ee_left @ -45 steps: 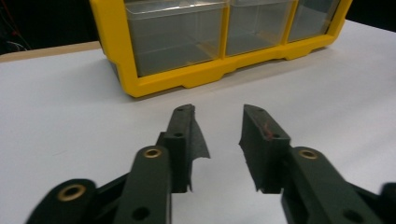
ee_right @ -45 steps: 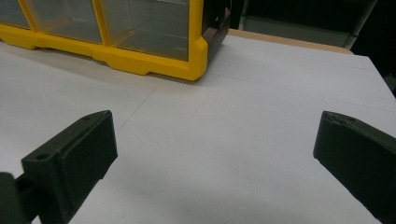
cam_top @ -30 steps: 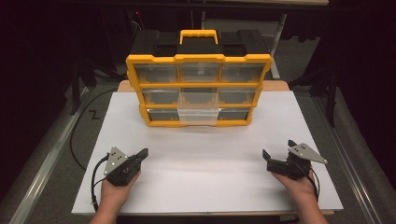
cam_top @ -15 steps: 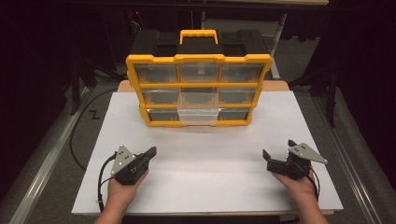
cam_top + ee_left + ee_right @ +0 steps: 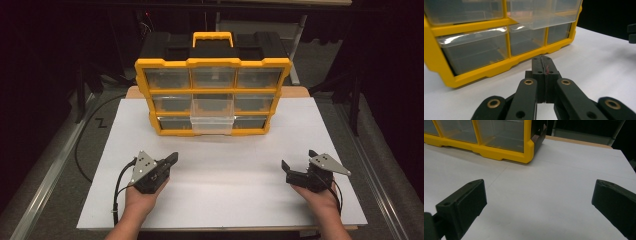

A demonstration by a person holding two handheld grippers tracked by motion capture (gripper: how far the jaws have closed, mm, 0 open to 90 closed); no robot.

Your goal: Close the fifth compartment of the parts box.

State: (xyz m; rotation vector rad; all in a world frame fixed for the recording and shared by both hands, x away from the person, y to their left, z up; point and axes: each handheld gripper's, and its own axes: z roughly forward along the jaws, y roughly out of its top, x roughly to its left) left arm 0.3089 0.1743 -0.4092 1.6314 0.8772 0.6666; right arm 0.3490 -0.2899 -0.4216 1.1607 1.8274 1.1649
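A yellow-framed organizer (image 5: 212,95) with clear drawers and a black body stands at the far middle of the white table top (image 5: 225,200). One clear drawer (image 5: 212,124) in its middle column is pulled part way out. My left gripper (image 5: 172,159) is held above the table at the near left, its jaws shut on nothing and pointing toward the organizer (image 5: 474,50); in the left gripper view the jaws (image 5: 543,62) meet flat. My right gripper (image 5: 298,160) rests at the near right, open and with nothing between its jaws (image 5: 539,190), well short of the organizer's corner (image 5: 527,150).
A black cable (image 5: 82,145) loops on the floor to the left of the table. A metal rail (image 5: 45,200) runs along the left side. Dark stands and a grey floor surround the table. White table surface lies between the grippers and the organizer.
My left gripper has moved forward and to the right, closer to the organizer, and lifted slightly. The right gripper has stayed where it was.
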